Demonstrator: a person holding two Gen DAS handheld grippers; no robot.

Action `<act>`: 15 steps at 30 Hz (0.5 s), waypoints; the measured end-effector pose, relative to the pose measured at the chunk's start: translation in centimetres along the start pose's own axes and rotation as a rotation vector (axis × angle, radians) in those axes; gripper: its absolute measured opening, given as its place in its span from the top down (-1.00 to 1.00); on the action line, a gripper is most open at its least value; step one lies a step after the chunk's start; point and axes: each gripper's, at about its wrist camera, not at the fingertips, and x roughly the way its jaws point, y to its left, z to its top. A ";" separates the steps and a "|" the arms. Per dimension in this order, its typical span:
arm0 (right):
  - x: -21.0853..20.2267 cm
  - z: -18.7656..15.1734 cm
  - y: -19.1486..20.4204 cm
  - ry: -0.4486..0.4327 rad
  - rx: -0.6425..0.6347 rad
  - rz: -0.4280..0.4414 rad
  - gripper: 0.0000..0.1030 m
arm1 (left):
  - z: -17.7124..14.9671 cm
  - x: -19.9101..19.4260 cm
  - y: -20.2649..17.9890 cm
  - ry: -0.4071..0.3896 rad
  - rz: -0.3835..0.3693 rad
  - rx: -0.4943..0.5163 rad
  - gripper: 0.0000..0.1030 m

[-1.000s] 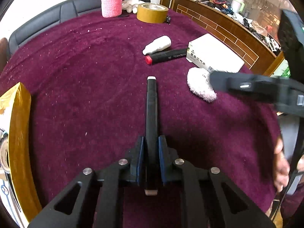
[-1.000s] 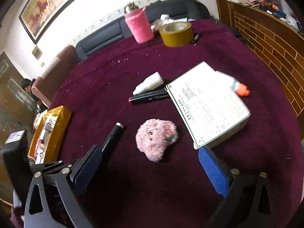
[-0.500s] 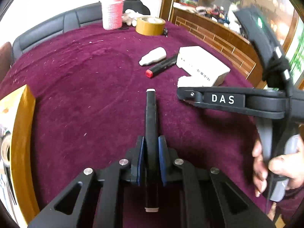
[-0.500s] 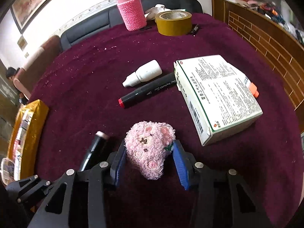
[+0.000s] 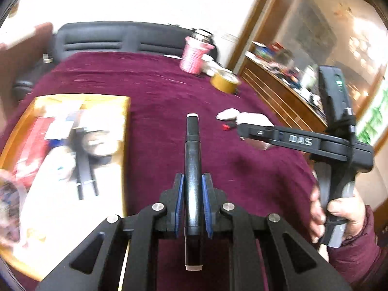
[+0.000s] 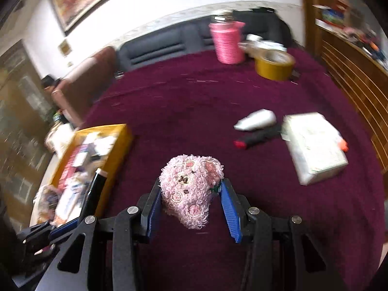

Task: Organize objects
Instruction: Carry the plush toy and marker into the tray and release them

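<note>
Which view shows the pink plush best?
Right wrist view: the pink plush sits centred between the right gripper pads, its face visible. In the left wrist view only a pale sliver peeks from under that gripper's finger.

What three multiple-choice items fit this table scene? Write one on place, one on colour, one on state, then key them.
1. Where is the yellow open box?
A. left of the fuzzy pink plush toy
B. behind the pink knitted bottle
C. on the white carton

2. The lying black marker's cap is:
A. blue
B. red
C. green

3. The left claw is:
A. open, empty
B. shut on the black white-tipped pen
C. gripping tape

Key: A, the right wrist view shows it left; B, red end visible; B, pads clamp the pen.
</note>
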 end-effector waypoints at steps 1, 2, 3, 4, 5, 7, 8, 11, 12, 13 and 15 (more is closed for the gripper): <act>0.0 0.0 1.3 0.005 -0.017 0.023 0.03 | -0.3 -0.7 0.8 -0.007 0.019 -0.010 0.72; 0.0 -0.2 3.0 0.014 -0.040 0.054 0.03 | -0.7 -1.5 1.7 -0.016 0.044 -0.024 0.72; 0.2 -0.3 4.4 0.023 -0.057 0.075 0.03 | -1.1 -2.3 2.8 -0.023 0.071 -0.039 0.72; 0.5 -0.5 5.6 0.034 -0.075 0.098 0.03 | -1.6 -3.1 4.0 -0.026 0.097 -0.057 0.72; 1.0 -0.8 7.4 0.051 -0.098 0.127 0.03 | -2.1 -3.6 4.9 -0.026 0.114 -0.072 0.72; 1.8 -1.4 9.7 0.079 -0.125 0.166 0.03 | -3.0 -4.3 6.8 -0.024 0.149 -0.104 0.72; 2.3 -1.7 11.1 0.100 -0.140 0.189 0.02 | -3.4 -4.4 7.6 -0.021 0.163 -0.118 0.72; 3.6 -2.8 14.5 0.148 -0.178 0.237 0.02 | -4.8 -4.7 10.3 0.000 0.188 -0.177 0.72; 4.1 -3.3 15.8 0.166 -0.195 0.251 0.02 | -5.1 -4.6 11.0 0.007 0.194 -0.192 0.72; 4.5 -3.6 16.5 0.176 -0.206 0.258 0.02 | -5.4 -4.5 11.5 0.010 0.200 -0.201 0.72; 5.4 -4.4 18.2 0.205 -0.225 0.266 0.02 | -5.8 -4.4 12.3 0.016 0.202 -0.220 0.72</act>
